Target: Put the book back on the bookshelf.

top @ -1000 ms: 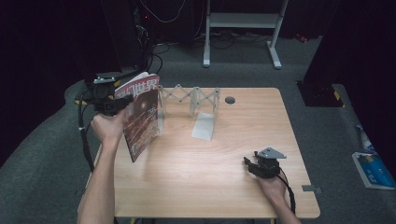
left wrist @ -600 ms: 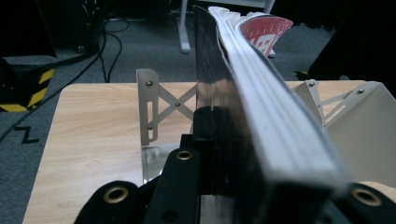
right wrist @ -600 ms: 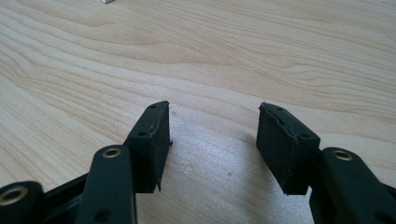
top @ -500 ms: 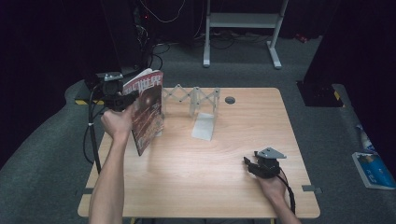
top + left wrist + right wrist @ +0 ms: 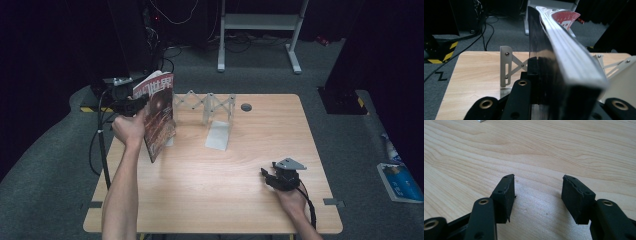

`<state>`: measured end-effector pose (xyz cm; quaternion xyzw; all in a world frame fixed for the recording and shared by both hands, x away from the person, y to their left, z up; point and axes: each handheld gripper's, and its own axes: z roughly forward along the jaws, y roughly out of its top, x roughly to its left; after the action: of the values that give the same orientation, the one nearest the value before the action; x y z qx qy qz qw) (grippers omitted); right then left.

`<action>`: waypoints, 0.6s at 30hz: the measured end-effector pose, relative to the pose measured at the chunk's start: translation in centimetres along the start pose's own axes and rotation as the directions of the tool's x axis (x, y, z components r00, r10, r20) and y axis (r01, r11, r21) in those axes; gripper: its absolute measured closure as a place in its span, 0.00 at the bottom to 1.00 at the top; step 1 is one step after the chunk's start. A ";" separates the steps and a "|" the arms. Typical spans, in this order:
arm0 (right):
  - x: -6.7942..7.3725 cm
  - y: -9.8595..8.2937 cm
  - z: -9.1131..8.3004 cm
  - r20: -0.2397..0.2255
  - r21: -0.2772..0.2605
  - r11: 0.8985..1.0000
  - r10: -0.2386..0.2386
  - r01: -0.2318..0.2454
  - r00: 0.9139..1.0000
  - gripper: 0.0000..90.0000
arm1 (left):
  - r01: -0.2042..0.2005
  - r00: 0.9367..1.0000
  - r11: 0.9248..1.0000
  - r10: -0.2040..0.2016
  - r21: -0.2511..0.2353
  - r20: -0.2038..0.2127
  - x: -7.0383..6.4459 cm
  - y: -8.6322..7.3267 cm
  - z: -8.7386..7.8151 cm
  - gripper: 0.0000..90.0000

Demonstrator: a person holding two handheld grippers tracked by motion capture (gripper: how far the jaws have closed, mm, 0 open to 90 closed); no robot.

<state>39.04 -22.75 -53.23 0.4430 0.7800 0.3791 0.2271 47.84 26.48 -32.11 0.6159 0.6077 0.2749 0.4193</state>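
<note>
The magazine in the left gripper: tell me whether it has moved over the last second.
Yes. The magazine has lifted off the table and shifted toward the accordion rack, gripped by the left gripper.

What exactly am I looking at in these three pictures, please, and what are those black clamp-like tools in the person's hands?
A person stands at a wooden table and holds a hand-operated gripper with two black jaws in each hand; there is no robot arm. The high view looks down from above the person's side. The other two pictures come from small cameras riding on the grippers, looking along their jaws.

The left gripper is shut on a magazine with a red cover, held upright and tilted above the table's left part. In the left gripper view you see the magazine's edge between the jaws. On the table behind it stands an expanding metal rack with upright dividers.

The right gripper rests low near the front right, jaws open and holding nothing.
</note>
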 end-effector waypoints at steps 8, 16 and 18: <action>0.0 0.0 0.0 0.001 0.000 1.000 0.001 -0.001 1.000 0.49 | 0.058 0.998 0.997 -0.058 -0.041 0.003 0.3 -0.8 1.0 0.92; 0.0 0.0 0.0 0.003 -0.001 1.000 0.001 -0.001 1.000 0.49 | 0.033 0.999 0.999 -0.033 -0.025 0.001 -0.4 -0.9 1.5 0.91; 0.0 0.0 0.0 0.002 -0.001 1.000 0.002 -0.002 1.000 0.49 | 0.031 1.000 1.000 -0.031 -0.001 0.000 -0.3 -0.8 1.5 0.90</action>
<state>39.07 -22.74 -53.24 0.4440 0.7793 0.3790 0.2277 48.65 25.83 -33.47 0.6061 0.6171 0.2686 0.4238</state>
